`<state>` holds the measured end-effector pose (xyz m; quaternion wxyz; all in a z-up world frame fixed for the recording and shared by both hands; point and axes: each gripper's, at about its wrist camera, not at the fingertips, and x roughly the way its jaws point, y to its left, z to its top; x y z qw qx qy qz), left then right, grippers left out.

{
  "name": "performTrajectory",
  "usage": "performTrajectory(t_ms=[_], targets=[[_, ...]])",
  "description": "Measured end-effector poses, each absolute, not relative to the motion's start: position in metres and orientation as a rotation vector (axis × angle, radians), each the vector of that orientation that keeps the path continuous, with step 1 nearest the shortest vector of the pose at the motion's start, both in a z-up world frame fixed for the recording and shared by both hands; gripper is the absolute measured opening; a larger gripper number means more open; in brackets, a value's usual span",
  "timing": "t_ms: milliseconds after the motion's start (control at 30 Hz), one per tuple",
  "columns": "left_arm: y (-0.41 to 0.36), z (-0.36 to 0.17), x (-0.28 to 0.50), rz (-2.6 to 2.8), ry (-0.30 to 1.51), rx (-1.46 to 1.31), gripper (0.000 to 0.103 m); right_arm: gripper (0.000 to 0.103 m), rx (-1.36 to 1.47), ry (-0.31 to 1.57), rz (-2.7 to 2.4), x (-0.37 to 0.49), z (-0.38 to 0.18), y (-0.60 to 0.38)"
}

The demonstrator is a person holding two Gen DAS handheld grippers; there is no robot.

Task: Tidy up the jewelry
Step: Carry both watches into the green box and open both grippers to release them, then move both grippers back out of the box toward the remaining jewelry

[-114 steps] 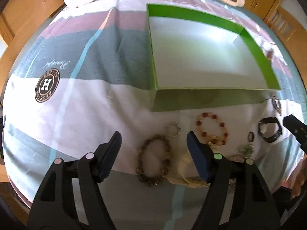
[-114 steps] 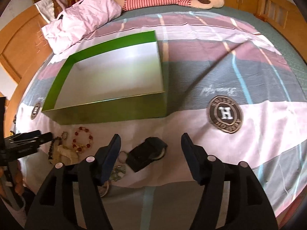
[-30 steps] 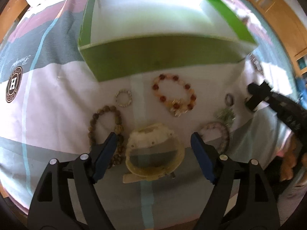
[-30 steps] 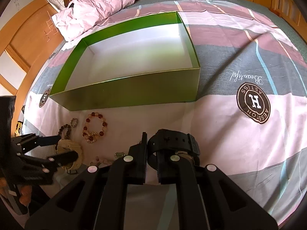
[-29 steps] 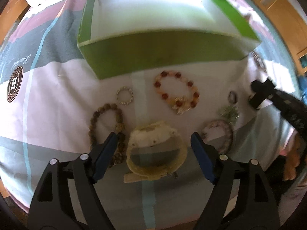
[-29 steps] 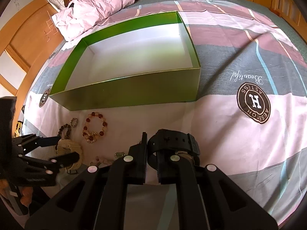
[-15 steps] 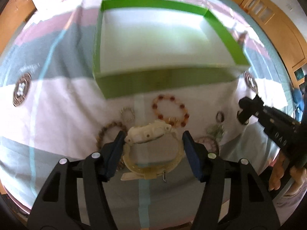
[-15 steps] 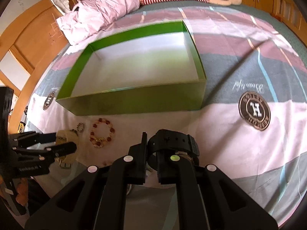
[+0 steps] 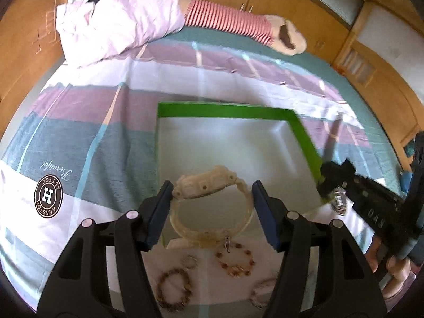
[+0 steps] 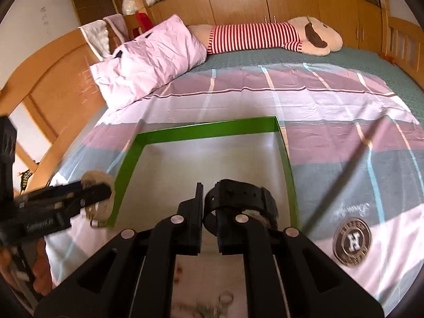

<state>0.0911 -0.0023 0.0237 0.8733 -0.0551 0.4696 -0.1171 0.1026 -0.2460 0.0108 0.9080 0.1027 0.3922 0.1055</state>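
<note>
Cream watch between left gripper pads.

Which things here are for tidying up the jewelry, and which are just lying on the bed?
For the job: cream watch, black watch, green box, bead bracelets.

Just lying about: pink pillow, striped plush toy.

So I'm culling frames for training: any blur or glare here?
Left wrist view: the green box rim is smeared and its floor glares; the right claw is blurred. Right wrist view: the left claw is motion-blurred; fisheye bends both views.
</note>
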Motion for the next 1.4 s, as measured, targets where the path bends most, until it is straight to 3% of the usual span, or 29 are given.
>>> performTrajectory(t_ms=[67,100,133,167,300,467,600,733,900,1200,1267,1300,1333,1400], targets=[[0.0,0.012,0.102,-0.229,1.009,-0.136,0.063,0.014,0.211,0.838,0.226,0.115,-0.001,-0.242],[0.001,0.007,0.106,-0.224,1.023,-0.149,0.063,0.033,0.194,0.869,0.222,0.119,-0.008,-0.24],[0.002,0.003,0.109,-0.222,1.031,-0.16,0.066,0.06,0.186,0.891,0.216,0.118,-0.011,-0.237],[0.003,0.001,0.109,-0.225,1.042,-0.167,0.068,0.067,0.191,0.914,0.206,0.116,-0.016,-0.238],[0.003,0.011,0.094,-0.264,1.027,-0.166,0.086,0.069,0.249,0.96,0.249,0.097,-0.016,-0.243],[0.012,0.003,0.059,-0.233,1.116,-0.107,0.089,0.07,0.327,0.935,0.198,0.071,-0.006,-0.267],[0.031,-0.016,0.043,-0.23,1.205,-0.125,0.089,0.079,0.35,0.888,0.042,0.073,-0.012,-0.297],[0.044,-0.032,0.038,-0.169,1.24,-0.083,0.092,0.079,0.484,0.963,0.091,0.09,-0.039,-0.31],[0.042,-0.054,0.037,-0.146,1.319,-0.029,0.092,0.089,0.377,0.957,0.103,0.089,-0.035,-0.284],[0.02,-0.059,0.029,-0.181,1.332,0.07,0.092,0.088,0.146,1.009,0.11,0.053,-0.03,-0.252],[0.022,-0.062,0.031,-0.158,1.346,0.077,0.092,0.075,0.07,1.04,0.196,0.032,-0.033,-0.228],[0.024,-0.064,0.031,-0.147,1.353,0.074,0.092,0.059,0.025,1.073,0.239,0.022,-0.038,-0.215],[0.025,-0.065,0.032,-0.14,1.355,0.071,0.092,0.048,-0.015,1.109,0.283,0.013,-0.045,-0.202],[0.028,-0.066,0.034,-0.123,1.359,0.06,0.092,0.04,-0.083,1.164,0.342,0.0,-0.058,-0.185]])
